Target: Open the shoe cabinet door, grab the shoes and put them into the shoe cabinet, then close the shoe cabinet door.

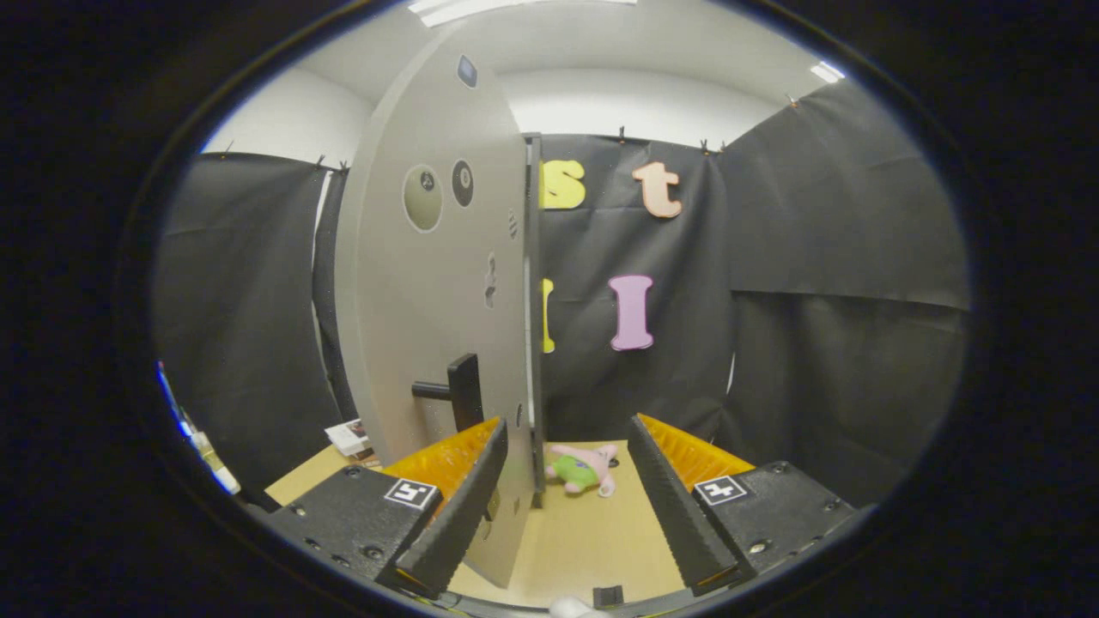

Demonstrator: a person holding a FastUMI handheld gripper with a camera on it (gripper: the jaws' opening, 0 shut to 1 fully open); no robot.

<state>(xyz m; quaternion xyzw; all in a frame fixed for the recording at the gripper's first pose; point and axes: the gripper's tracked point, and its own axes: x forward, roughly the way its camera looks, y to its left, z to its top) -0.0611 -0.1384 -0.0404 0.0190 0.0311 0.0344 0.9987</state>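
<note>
My gripper [567,506] is nearest, its two fingers spread wide with nothing held. The free edge of the door [429,300] stands in the gap, close beside my left finger; whether they touch I cannot tell. My right finger is well apart from it.

The door is a tall, flat, pale grey panel, swung out toward me. It looks stiff and smooth, so I judge the fingers would slip on the bare face. A dark lever handle [453,390] sticks out low on it, just above my left finger. That, or the panel's thin edge, seems the surest place to take hold. I expect it to swing lightly on its hinges.

Just beyond the fingers, on the tan floor [592,541], lies a small pink and green plush toy [584,468], which looks soft. Left of the door, some printed packs [350,436] sit on the floor.

Farthest off hangs the black cloth wall [816,300].
</note>
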